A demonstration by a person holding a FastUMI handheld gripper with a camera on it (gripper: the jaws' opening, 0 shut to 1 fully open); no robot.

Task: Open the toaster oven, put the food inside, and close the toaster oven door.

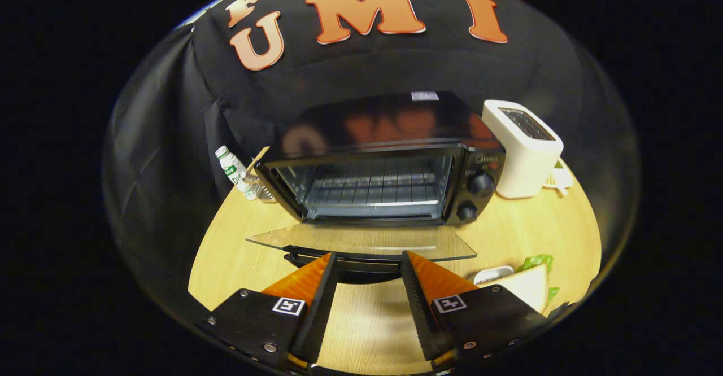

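The gripper [368,263] hovers over the wooden table [525,235], jaws apart and holding nothing, tips just short of the handle [364,260] of the lowered glass door [361,240]. Right of the fingers, a sandwich [528,285] with green lettuce lies on a white plate [492,274]. Beyond, the toaster oven [384,178] stands open, wire rack [375,187] bare. Left of it stands a small bottle [234,171]; right, a white toaster [522,147].

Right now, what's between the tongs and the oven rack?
In the gripper view, the lowered glass door with its handle lies between the open tongs and rack.
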